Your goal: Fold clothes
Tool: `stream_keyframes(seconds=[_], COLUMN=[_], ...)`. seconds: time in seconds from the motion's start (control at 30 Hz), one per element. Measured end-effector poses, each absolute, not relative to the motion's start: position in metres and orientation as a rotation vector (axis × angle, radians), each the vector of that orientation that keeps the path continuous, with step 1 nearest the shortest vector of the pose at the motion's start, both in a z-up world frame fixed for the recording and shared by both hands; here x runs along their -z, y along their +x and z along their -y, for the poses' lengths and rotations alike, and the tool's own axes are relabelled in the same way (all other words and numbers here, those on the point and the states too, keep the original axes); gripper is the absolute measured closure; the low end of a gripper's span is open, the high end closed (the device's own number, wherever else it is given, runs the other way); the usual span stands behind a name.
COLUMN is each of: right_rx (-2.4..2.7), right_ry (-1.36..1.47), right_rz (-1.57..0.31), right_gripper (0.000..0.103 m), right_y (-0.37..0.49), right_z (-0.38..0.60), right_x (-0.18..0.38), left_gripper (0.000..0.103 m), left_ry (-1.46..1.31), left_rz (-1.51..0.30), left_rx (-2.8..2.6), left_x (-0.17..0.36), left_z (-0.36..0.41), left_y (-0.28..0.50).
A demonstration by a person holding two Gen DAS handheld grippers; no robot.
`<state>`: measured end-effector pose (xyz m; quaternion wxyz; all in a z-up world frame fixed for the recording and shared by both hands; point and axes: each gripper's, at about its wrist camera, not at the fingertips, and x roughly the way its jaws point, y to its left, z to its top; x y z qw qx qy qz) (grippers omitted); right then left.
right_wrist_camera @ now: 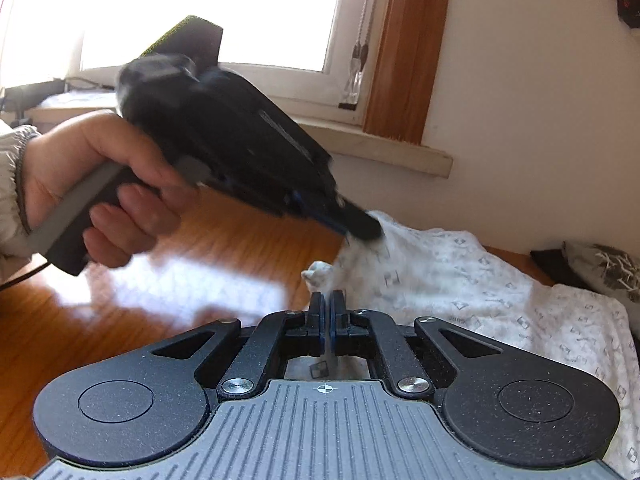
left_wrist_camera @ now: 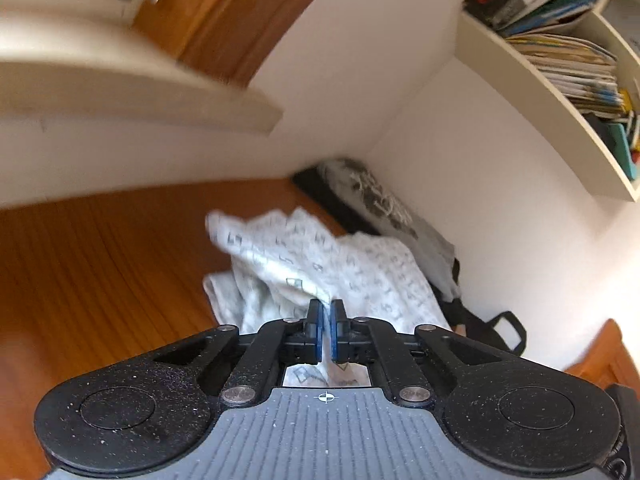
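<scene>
My left tongs (left_wrist_camera: pixel 326 312) and right tongs (right_wrist_camera: pixel 327 312) are each clenched on the white patterned garment (left_wrist_camera: pixel 320 264), heaped on the wooden table (left_wrist_camera: pixel 100 280). Beyond it, against the wall, lies a grey printed garment (left_wrist_camera: pixel 380 200), under a bookshelf (left_wrist_camera: pixel 560 60).

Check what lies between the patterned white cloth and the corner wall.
A grey printed garment on something black lies there, seen in the left wrist view.
</scene>
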<state>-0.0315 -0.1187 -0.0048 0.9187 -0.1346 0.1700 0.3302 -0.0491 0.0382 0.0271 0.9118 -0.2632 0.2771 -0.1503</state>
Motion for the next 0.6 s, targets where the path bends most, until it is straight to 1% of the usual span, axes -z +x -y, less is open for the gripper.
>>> stream_keyframes(seconds=[0.13, 0.27, 0.4, 0.43, 0.57, 0.6], right_rx=[-0.732, -0.716, -0.626, -0.604, -0.502, -0.467], right_ry=[-0.235, -0.208, -0.220, -0.216, -0.169, -0.161], right_rz=[-0.365, -0.336, -0.314, -0.315, -0.318, -0.316], right_gripper=[0.096, 0.096, 0.095, 0.094, 0.094, 0.092], right_y=[-0.033, -0.045, -0.049, -0.048, -0.037, -0.034], right_z=[0.124, 0.146, 0.177, 0.187, 0.229, 0.239], right_x=[0.006, 0.003, 0.002, 0.002, 0.006, 0.008], left_gripper=[0.099, 0.097, 0.097, 0.094, 0.092, 0.087], left_ry=[-0.489, -0.463, -0.422, -0.413, -0.397, -0.378], left_rz=[-0.600, -0.631, -0.616, -0.604, -0.569, -0.569], left_rx=[0.257, 0.223, 0.154, 0.130, 0.152, 0.163], left_x=[-0.022, -0.015, -0.025, -0.030, -0.047, -0.050], left_z=[-0.034, -0.033, -0.031, -0.030, -0.012, -0.004], left_y=[-0.049, -0.049, -0.057, -0.059, -0.050, -0.045])
